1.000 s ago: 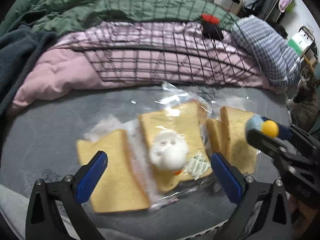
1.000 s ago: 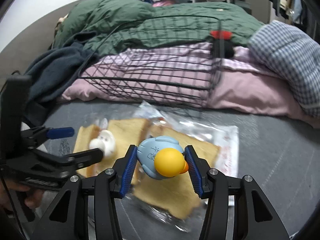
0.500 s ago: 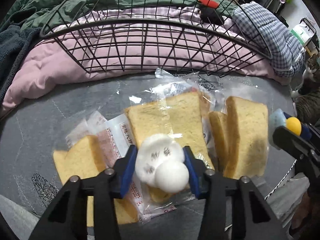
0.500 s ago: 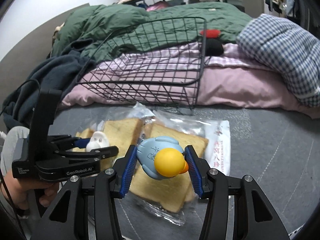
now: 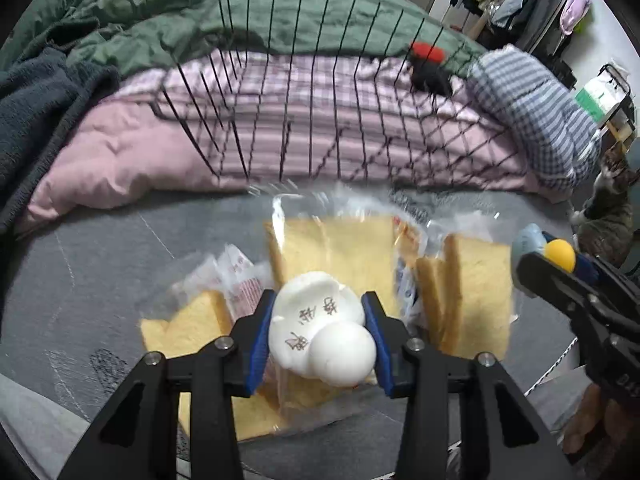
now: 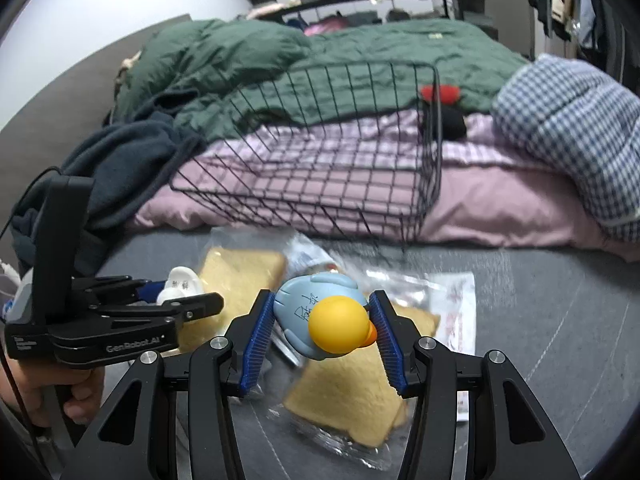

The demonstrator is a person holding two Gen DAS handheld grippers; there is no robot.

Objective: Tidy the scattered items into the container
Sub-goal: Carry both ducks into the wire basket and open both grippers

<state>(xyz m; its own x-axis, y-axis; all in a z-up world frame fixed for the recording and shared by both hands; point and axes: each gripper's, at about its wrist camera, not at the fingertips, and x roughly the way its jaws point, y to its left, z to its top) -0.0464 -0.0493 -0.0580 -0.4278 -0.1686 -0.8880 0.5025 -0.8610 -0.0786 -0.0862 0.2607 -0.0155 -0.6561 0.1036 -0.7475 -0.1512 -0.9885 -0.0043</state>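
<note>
**Both grippers hold a duck above the bagged bread**

The left gripper (image 5: 318, 342) has its jaws clamped on a white toy duck (image 5: 320, 328), held over the bagged bread slices (image 5: 344, 248) lying on the grey bed surface (image 5: 100, 260). The right gripper (image 6: 324, 330) has its jaws closed around a blue duck with a yellow head (image 6: 322, 316). The black wire basket (image 6: 320, 168) rests at the bed's far edge against the pink quilt (image 6: 500, 204), just behind the bread.
</note>
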